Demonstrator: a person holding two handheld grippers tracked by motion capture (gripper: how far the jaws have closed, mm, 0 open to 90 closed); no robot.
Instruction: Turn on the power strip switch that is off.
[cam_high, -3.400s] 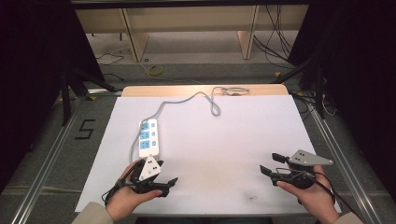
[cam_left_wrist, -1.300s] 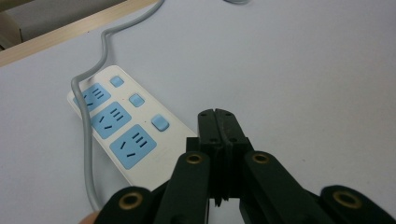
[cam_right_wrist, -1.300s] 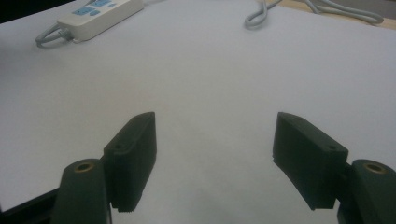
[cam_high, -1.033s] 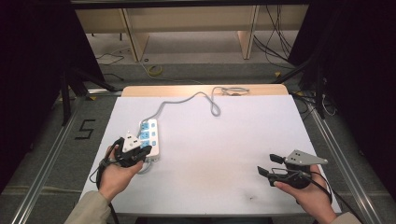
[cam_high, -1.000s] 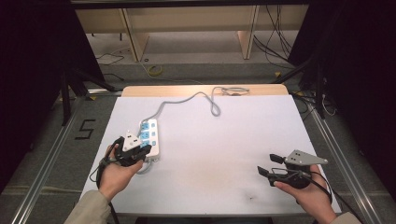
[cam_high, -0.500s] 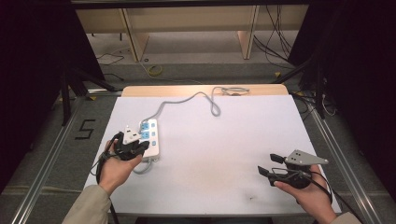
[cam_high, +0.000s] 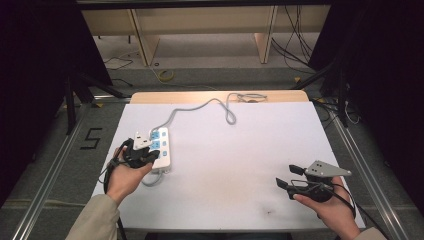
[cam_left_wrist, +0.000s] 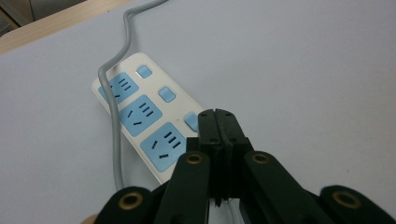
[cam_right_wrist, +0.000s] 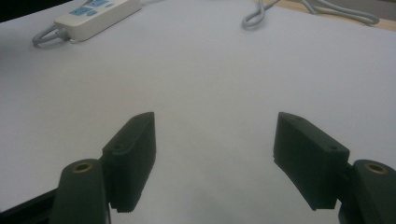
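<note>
A white power strip (cam_high: 162, 146) with blue sockets and blue switches lies on the left of the white table (cam_high: 250, 150). Its grey cable (cam_high: 200, 106) runs toward the far edge. My left gripper (cam_high: 150, 158) is at the strip's near end, jaws shut with nothing between them. In the left gripper view the shut tips (cam_left_wrist: 218, 115) sit over the nearest blue switch (cam_left_wrist: 190, 120) of the power strip (cam_left_wrist: 135, 112); whether they touch it I cannot tell. My right gripper (cam_high: 287, 176) hovers open near the front right, and its jaws (cam_right_wrist: 215, 158) stand wide apart over bare table.
A loop of the grey cable (cam_high: 230, 116) lies mid-table toward the back, and more cord (cam_high: 247, 96) rests on the wooden far edge. In the right gripper view the power strip (cam_right_wrist: 98, 11) is far off at top left. Metal rails (cam_high: 50, 165) flank the table.
My left gripper has moved from the table's front left up to the near end of the power strip, then settled there. The right gripper has stayed put and open.
</note>
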